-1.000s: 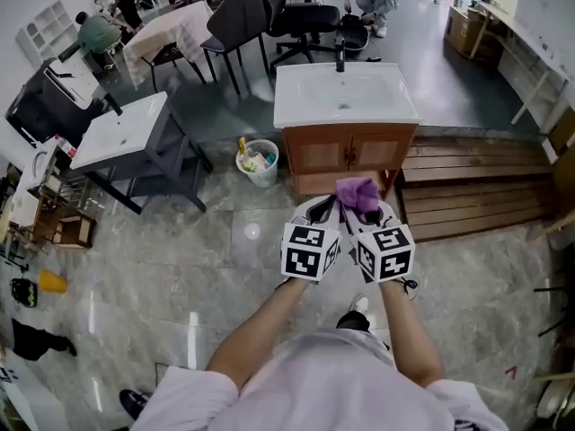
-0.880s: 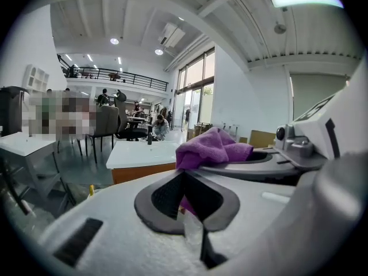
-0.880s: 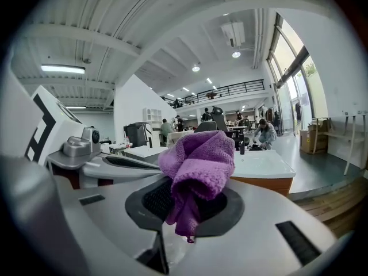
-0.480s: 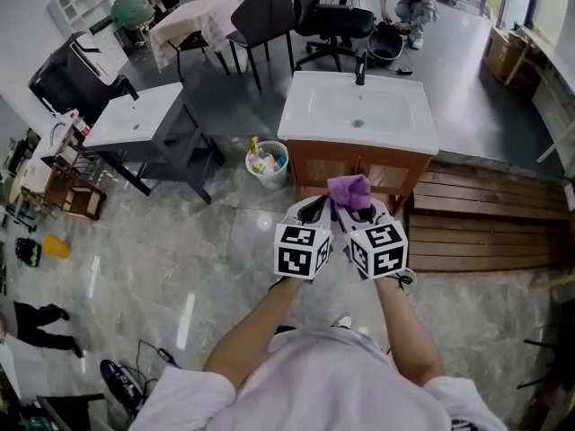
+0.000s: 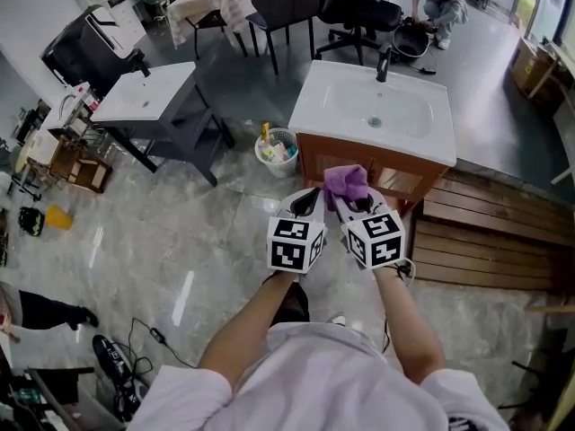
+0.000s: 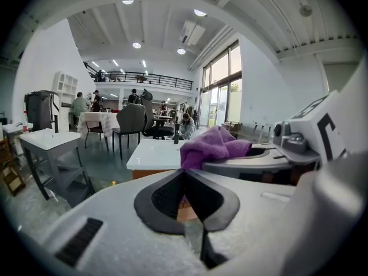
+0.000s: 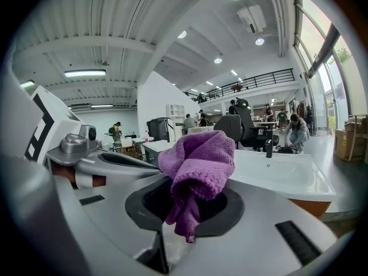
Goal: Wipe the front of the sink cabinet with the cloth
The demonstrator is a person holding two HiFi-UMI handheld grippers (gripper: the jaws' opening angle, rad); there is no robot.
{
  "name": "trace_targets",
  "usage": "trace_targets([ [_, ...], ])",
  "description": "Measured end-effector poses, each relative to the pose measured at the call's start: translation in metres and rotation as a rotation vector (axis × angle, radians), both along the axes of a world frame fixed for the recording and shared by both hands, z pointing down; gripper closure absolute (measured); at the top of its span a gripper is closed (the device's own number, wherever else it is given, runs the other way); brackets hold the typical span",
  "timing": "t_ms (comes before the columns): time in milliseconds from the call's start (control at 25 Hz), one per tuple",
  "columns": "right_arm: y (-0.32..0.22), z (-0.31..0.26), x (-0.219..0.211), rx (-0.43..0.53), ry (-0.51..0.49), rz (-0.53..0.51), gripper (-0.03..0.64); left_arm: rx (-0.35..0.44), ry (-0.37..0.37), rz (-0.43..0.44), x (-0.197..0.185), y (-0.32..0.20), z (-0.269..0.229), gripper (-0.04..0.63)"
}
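A wooden sink cabinet (image 5: 359, 164) with a white basin top (image 5: 375, 112) and a black tap stands ahead of me. A purple cloth (image 5: 344, 183) is bunched in my right gripper (image 5: 351, 201), which is shut on it; in the right gripper view the cloth (image 7: 198, 165) bulges up from the closed jaws. My left gripper (image 5: 304, 203) is held beside the right one, shut with nothing in it. Both hang in the air just short of the cabinet doors. In the left gripper view the cloth (image 6: 213, 147) shows to the right, with the basin (image 6: 155, 153) beyond.
A small white bin (image 5: 278, 153) with rubbish stands left of the cabinet. A second white basin on a dark frame (image 5: 148, 94) is further left. Wooden slats (image 5: 494, 236) lie on the floor to the right. Chairs and people are at the back.
The view has closed in on the cabinet and shifted: the sink now sits larger and further right. Both grippers keep their side-by-side pose with the cloth still held.
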State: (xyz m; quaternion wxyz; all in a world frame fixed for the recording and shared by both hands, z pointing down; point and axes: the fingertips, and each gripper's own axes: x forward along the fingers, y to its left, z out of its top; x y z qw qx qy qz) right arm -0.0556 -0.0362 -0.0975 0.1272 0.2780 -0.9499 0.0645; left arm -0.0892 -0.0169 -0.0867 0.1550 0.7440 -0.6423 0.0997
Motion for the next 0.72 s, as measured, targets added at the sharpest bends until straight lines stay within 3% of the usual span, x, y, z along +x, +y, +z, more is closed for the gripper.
trace_targets([
  [320,-0.040,0.017,-0.054,-0.001,0.021,-0.026,0.545,-0.008,0.008,-0.019,-0.053,-0.041,0.018,0.589],
  [720,-0.102,0.066,-0.129,-0.017,0.079,-0.014,0.545,-0.035,0.080,-0.007,-0.130,-0.106,0.064,0.589],
])
